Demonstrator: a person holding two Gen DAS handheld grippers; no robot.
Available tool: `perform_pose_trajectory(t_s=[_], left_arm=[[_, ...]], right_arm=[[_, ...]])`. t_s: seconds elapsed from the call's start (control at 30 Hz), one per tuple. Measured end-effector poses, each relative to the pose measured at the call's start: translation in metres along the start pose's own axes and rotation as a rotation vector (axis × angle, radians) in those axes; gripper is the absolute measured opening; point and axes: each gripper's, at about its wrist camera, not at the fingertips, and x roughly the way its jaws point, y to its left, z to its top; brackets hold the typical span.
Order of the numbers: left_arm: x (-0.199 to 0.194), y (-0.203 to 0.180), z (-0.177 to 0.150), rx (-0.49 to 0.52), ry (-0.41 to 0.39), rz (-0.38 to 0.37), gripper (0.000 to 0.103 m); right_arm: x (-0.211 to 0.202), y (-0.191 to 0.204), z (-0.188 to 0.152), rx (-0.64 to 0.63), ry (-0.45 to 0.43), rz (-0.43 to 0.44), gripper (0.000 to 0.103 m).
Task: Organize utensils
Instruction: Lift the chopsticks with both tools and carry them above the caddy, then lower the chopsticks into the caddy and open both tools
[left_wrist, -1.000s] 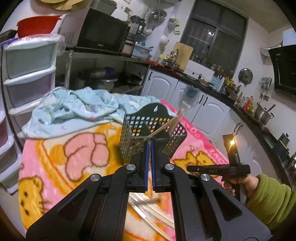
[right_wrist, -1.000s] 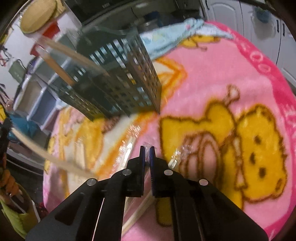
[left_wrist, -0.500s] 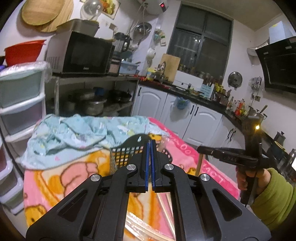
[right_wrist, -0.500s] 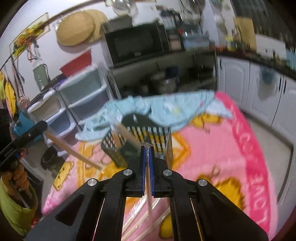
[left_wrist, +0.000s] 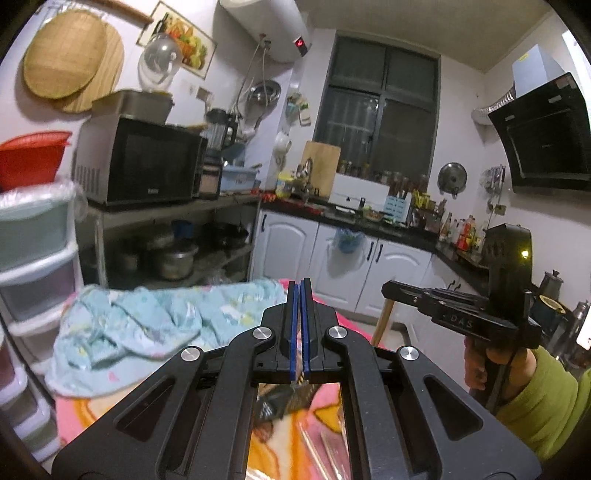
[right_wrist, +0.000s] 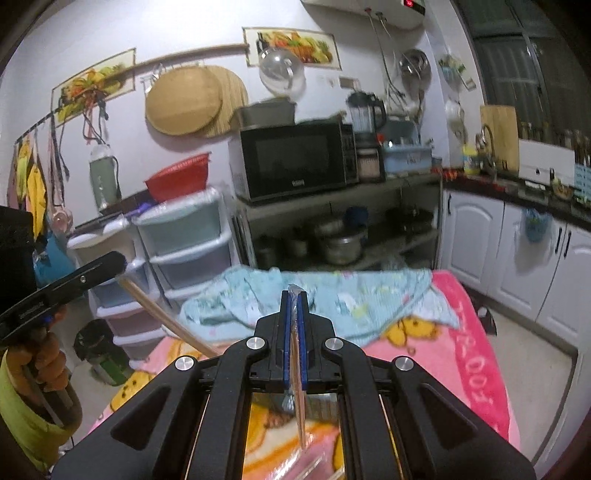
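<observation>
My left gripper (left_wrist: 299, 291) is shut; in the right wrist view it (right_wrist: 114, 264) holds a wooden chopstick (right_wrist: 166, 319) that slants down toward the table. My right gripper (right_wrist: 294, 299) is shut on a plastic-wrapped chopstick (right_wrist: 298, 398) that hangs down between its fingers; in the left wrist view it (left_wrist: 391, 290) shows at the right with a wooden stick (left_wrist: 382, 321) below it. Both grippers are raised above the pink cartoon blanket (right_wrist: 472, 350). More wrapped chopsticks (left_wrist: 317, 450) lie on the blanket below. The black mesh utensil holder is hidden behind the gripper bodies.
A crumpled light-blue cloth (left_wrist: 147, 325) lies at the table's far side. Plastic drawers (right_wrist: 188, 251) and a metal shelf with a microwave (right_wrist: 295, 162) and pots stand behind. White cabinets (left_wrist: 343, 266) line the right.
Both grippers have risen and tilted up from the table, each carrying a chopstick. The mesh holder, in plain view a second ago, has dropped out of sight below.
</observation>
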Motion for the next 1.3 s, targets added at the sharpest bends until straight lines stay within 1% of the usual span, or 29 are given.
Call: perform_pose_trajectory(t_s=[0.2, 0.4, 0.57, 0.7, 0.87, 1.03, 1.3], left_arm=[[0.003, 0.004, 0.021, 0.010, -0.035, 0.026, 0.000], [0.008, 0.007, 0.036, 0.015, -0.048, 0.039, 0.000], [0.012, 0.009, 0.040, 0.013, -0.048, 0.043, 0.000], [0.021, 0.014, 0.039, 0.003, -0.038, 0.044, 0.000], [0.032, 0.020, 0.029, -0.006, -0.014, 0.044, 0.000], [0.042, 0.024, 0.017, -0.016, 0.011, 0.042, 0.000], [0.057, 0.035, -0.003, -0.041, 0.060, 0.051, 0.000]], right_arm=[[-0.003, 0.007, 0.024, -0.034, -0.066, -0.004, 0.003], [-0.006, 0.010, 0.045, -0.064, -0.132, -0.016, 0.003], [-0.003, 0.008, 0.059, -0.075, -0.183, -0.018, 0.003], [0.003, 0.004, 0.062, -0.076, -0.201, -0.027, 0.004], [0.022, -0.004, 0.058, -0.060, -0.189, -0.038, 0.004], [0.041, -0.008, 0.045, -0.044, -0.158, -0.048, 0.004], [0.062, -0.005, 0.025, -0.062, -0.115, -0.069, 0.004]])
